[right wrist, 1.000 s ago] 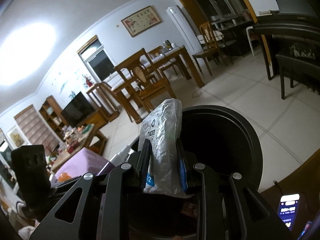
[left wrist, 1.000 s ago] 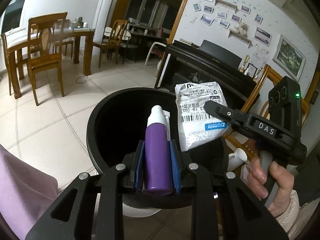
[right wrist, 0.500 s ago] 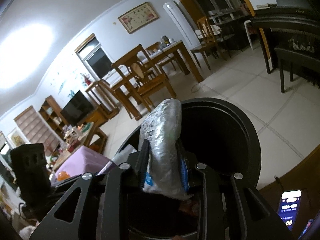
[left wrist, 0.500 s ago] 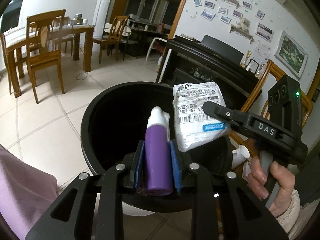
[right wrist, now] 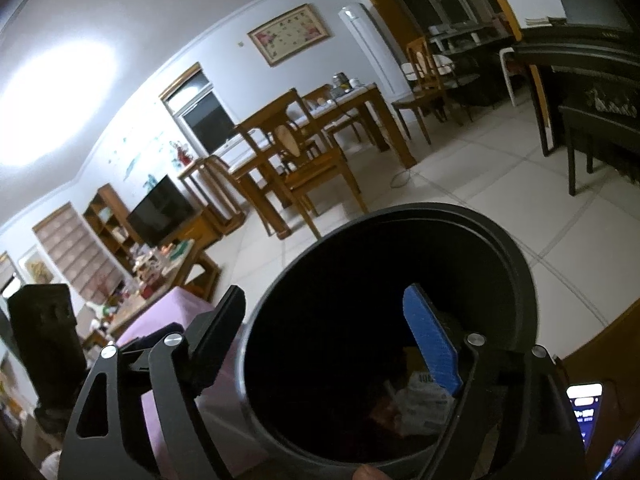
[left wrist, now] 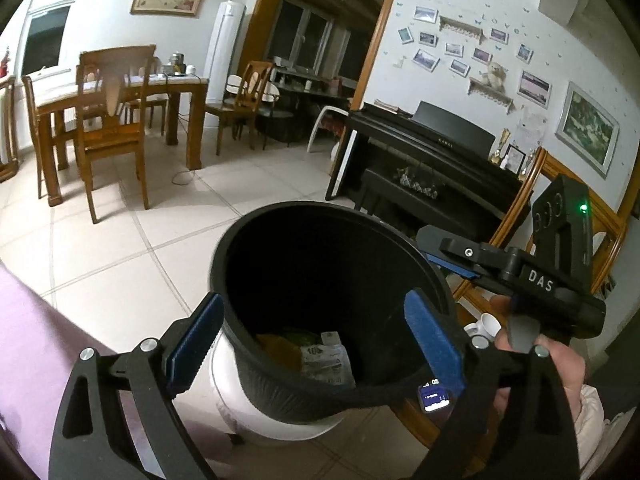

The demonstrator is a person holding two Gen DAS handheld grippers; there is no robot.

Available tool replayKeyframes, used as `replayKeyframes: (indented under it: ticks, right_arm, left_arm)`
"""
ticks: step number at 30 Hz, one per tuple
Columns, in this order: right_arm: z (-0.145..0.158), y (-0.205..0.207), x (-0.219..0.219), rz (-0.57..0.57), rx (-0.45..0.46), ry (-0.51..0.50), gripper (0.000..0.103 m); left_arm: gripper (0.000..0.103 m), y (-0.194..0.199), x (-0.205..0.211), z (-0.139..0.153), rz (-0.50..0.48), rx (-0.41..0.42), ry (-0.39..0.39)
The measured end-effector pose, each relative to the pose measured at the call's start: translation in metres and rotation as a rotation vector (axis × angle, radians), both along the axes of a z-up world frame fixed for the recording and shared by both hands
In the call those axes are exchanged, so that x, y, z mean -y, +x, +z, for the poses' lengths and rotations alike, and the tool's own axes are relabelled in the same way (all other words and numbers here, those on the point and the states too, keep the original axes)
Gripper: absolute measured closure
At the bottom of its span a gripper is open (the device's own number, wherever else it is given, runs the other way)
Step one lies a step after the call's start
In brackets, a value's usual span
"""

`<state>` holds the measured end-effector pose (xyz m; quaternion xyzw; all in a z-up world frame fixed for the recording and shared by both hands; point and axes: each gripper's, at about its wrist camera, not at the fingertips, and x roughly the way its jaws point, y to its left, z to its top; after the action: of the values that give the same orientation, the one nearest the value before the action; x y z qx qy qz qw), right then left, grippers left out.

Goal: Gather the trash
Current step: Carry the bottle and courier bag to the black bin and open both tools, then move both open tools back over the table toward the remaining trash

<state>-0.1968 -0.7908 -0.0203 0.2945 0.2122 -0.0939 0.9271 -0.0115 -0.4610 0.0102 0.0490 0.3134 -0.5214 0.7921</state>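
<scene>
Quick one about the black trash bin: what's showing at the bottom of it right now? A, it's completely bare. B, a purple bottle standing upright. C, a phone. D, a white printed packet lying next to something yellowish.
D: inside the black trash bin, a white printed packet lies at the bottom beside something yellowish; no purple bottle shows.

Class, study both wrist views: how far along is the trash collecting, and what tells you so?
Done: a white labelled packet lies at the bottom of the black bin, beside something yellowish. The purple bottle held a second ago is not visible there. In hand: nothing; the left gripper and right gripper have just been opening and hang empty over the bin. Left: these views show no other loose trash, so I cannot tell.
</scene>
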Motion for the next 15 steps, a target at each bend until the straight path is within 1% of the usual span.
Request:
replayKeyframes:
  ticks: [3, 8, 11, 13, 15]
  right_arm:
    - [0.008, 0.009, -0.017, 0.027, -0.005, -0.023, 0.021]
    - [0.023, 0.034, -0.056, 0.104, -0.018, -0.055, 0.021]
    - [0.033, 0.054, -0.091, 0.166, -0.024, -0.082, 0.021]
    - [0.039, 0.071, -0.123, 0.223, -0.028, -0.101, 0.021]
    - [0.049, 0.091, -0.152, 0.278, -0.035, -0.118, 0.021]
  left_arm:
    - [0.011, 0.003, -0.019, 0.005, 0.032, -0.003, -0.015]
    - [0.011, 0.012, -0.07, 0.014, 0.107, 0.007, -0.054]
    - [0.011, 0.019, -0.108, 0.021, 0.169, 0.025, -0.071]
    - [0.011, 0.023, -0.133, 0.024, 0.212, 0.035, -0.083]
    - [0.011, 0.03, -0.169, 0.028, 0.274, 0.034, -0.113]
